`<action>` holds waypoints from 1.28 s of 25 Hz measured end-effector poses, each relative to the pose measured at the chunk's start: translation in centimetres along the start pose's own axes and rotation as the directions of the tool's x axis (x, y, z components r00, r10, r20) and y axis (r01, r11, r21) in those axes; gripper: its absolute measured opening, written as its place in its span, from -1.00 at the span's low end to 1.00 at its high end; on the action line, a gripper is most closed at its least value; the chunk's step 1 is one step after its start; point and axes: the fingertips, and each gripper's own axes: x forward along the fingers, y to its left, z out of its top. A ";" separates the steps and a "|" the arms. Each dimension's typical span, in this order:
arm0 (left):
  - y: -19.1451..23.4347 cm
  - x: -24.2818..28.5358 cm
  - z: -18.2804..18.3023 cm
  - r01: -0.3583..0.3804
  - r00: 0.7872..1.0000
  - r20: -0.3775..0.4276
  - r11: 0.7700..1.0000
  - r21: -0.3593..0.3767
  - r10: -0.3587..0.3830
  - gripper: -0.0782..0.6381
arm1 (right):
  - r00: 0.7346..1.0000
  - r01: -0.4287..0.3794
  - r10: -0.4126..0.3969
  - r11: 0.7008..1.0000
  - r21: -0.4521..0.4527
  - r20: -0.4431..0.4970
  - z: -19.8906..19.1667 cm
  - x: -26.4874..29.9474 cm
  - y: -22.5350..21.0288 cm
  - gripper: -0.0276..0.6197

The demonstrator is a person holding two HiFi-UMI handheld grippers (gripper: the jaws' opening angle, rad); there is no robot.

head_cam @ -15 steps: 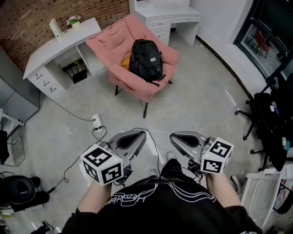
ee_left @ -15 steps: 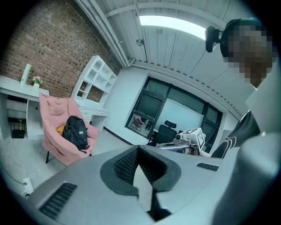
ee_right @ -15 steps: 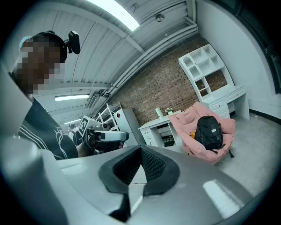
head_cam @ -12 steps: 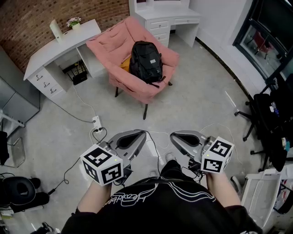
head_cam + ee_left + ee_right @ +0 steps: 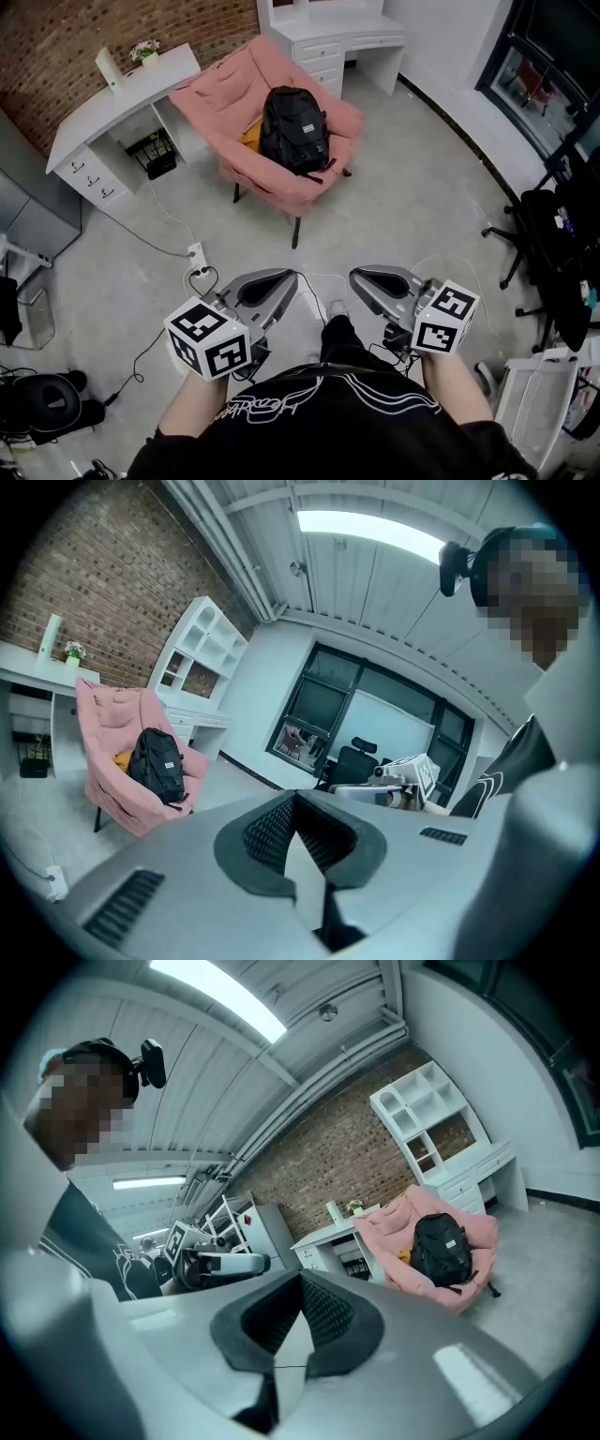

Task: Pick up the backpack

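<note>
A black backpack (image 5: 294, 129) stands upright on the seat of a pink armchair (image 5: 281, 184), well ahead of me across the floor. It also shows small in the left gripper view as the backpack (image 5: 157, 764) and in the right gripper view as the backpack (image 5: 442, 1250). My left gripper (image 5: 281, 278) and right gripper (image 5: 364, 277) are held side by side close to my body, far short of the chair. Both are shut with nothing between their jaws.
A white desk (image 5: 112, 98) with a small plant stands left of the armchair, a white drawer unit (image 5: 339, 36) behind it. A power strip and cables (image 5: 195, 258) lie on the floor between me and the chair. Black office chairs (image 5: 553, 244) stand at the right.
The armchair and backpack have shifted slightly up and left in the head view as the view moved. Both grippers keep the same pose.
</note>
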 end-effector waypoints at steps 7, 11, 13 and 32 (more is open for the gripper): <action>2.9 4.6 1.8 -0.027 1.000 -0.015 0.999 -0.033 0.026 -0.78 | 1.000 -0.002 0.003 0.999 0.047 -0.031 1.6 1.1 -6.1 -0.90; 5.1 8.9 3.6 -0.048 0.999 -0.023 0.997 -0.061 0.046 -0.78 | 0.999 -0.022 0.025 0.998 0.059 -0.046 3.7 1.9 -10.7 -0.90; 6.1 11.2 4.8 -0.057 0.998 -0.023 0.996 -0.068 0.055 -0.78 | 0.998 -0.035 0.039 0.997 0.065 -0.048 5.0 2.2 -13.1 -0.90; 9.1 23.2 12.9 -0.083 0.996 0.023 0.996 -0.019 0.084 -0.78 | 0.999 -0.035 0.035 0.999 -0.009 0.033 15.1 1.5 -25.2 -0.90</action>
